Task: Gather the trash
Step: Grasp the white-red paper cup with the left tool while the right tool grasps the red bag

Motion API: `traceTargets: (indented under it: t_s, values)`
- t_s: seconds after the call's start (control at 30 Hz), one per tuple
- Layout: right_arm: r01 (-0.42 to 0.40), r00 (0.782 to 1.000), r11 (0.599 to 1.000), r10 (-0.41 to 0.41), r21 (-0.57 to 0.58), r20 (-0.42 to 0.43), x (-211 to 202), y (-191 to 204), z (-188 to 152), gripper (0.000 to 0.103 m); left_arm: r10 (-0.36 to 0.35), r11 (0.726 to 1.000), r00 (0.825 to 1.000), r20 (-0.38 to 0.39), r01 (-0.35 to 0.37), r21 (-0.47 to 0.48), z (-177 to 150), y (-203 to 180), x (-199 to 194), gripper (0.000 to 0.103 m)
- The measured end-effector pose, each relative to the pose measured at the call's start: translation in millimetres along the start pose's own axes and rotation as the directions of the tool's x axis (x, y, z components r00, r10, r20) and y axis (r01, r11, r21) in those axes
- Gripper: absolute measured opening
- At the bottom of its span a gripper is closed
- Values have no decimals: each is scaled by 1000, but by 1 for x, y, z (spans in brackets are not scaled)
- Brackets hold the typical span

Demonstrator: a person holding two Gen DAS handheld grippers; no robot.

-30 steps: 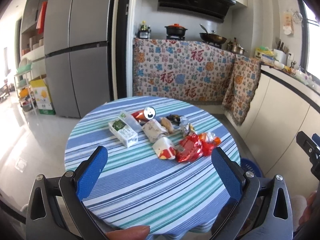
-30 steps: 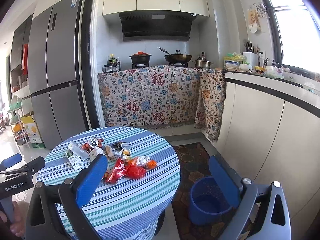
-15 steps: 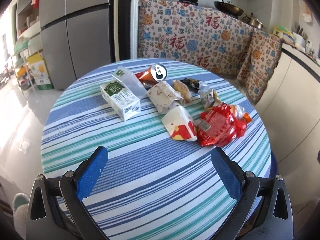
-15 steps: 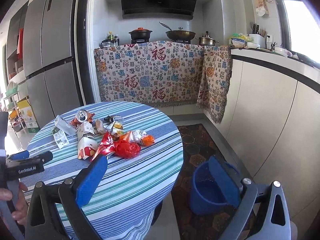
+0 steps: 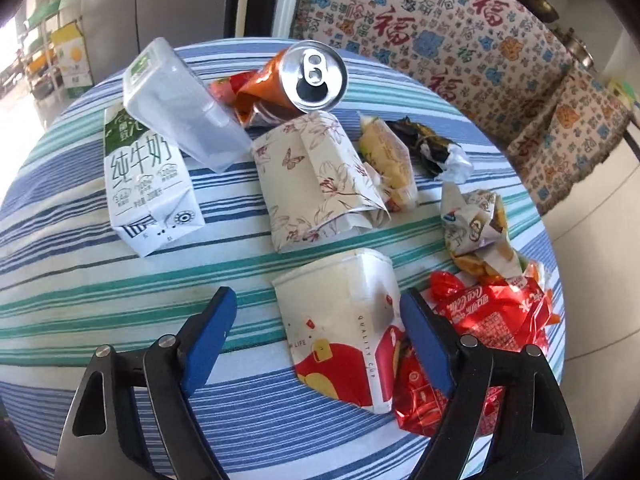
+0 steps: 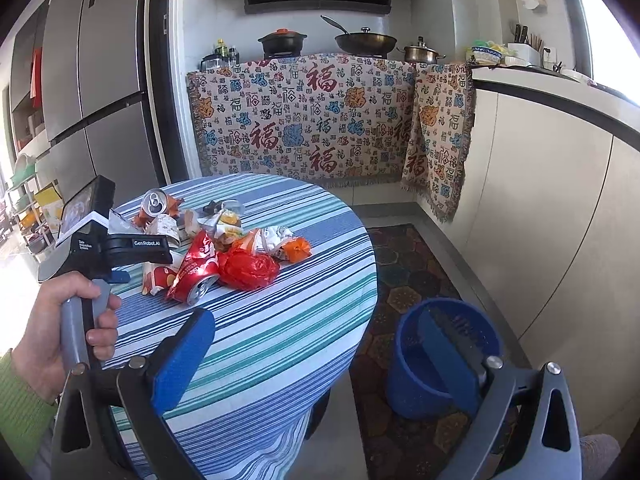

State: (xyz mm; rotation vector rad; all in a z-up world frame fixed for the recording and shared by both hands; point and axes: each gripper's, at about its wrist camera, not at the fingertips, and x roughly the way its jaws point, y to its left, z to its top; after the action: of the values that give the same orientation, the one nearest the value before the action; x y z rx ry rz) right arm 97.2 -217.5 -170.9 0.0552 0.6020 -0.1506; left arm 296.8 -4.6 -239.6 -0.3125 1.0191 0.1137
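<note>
A heap of trash lies on the round striped table [image 5: 100,280]. In it are a milk carton [image 5: 148,184], a clear plastic box [image 5: 180,100], an orange can [image 5: 308,76], a floral paper bag [image 5: 316,184], crumpled wrappers [image 5: 476,224] and a red snack bag [image 5: 492,320]. My left gripper [image 5: 316,294] hangs low over a flattened red-and-white paper cup [image 5: 344,320]. Its jaws are closing with the cup between them, and a gap still shows at the left pad. My right gripper [image 6: 314,320] stands open and empty over the table's near edge [image 6: 280,340].
A blue bin [image 6: 404,380] stands on the patterned rug right of the table, behind my right gripper's right finger. A hand [image 6: 52,332] holds the left gripper's handle at the table's left. White cabinets run along the right; a cloth-draped counter and a fridge stand behind.
My left gripper has dropped and come forward from the table's near side to just over the paper cup, and its jaws have narrowed. My right gripper has sunk, tilting down toward the bin.
</note>
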Motion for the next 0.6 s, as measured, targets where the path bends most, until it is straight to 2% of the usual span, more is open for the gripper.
traceTargets:
  t_s: [0.03, 0.07, 0.1, 0.17, 0.23, 0.33, 0.4, 0.43, 0.47, 0.5, 0.57, 0.6]
  values:
    - [3, 1000, 1000, -3, 4, -4, 3, -1, 0, 103, 12, 1000, 1000, 13, -12, 18, -1, -2, 0, 71]
    - [2, 1000, 1000, -2, 12, -14, 9, -4, 0, 103, -4, 999, 1000, 18, 3, 44, -2, -4, 1, 59]
    - [-1, 1000, 1000, 1, 15, -18, 12, -6, 1, 103, -23, 998, 1000, 18, 22, 58, -2, -4, -1, 55]
    - [-11, 999, 1000, 11, 19, -35, 21, -8, 2, 103, -67, 994, 998, 13, 65, 85, -1, -2, -6, 35]
    - [-36, 998, 999, 37, 17, -50, 30, -10, 4, 103, -90, 988, 996, -10, 90, 125, 3, 1, -14, 25]
    - [-111, 991, 994, 110, -13, -78, 50, -8, 13, 103, -99, 974, 994, -42, 106, 203, 3, 12, -27, 23]
    - [-194, 975, 980, 188, -40, -116, 70, -2, 20, 103, -133, 955, 987, -87, 151, 255, -4, 19, -39, 23]
    - [-194, 975, 980, 188, -40, -116, 70, -2, 20, 103, -154, 941, 981, -117, 182, 287, -9, 23, -46, 23]
    - [-233, 965, 971, 224, -53, -139, 81, 2, 24, 103, -167, 921, 975, -148, 207, 329, -14, 25, -52, 24]
    - [-293, 943, 951, 270, -99, -196, 108, 13, 32, 103, -167, 907, 973, -157, 214, 362, -21, 27, -58, 25]
    - [-365, 912, 920, 321, -145, -256, 133, 26, 38, 101, -164, 886, 974, -154, 214, 411, -32, 28, -67, 34]
    - [-390, 901, 905, 337, -171, -273, 143, 31, 40, 91, -166, 884, 976, -143, 212, 417, -36, 28, -69, 38]
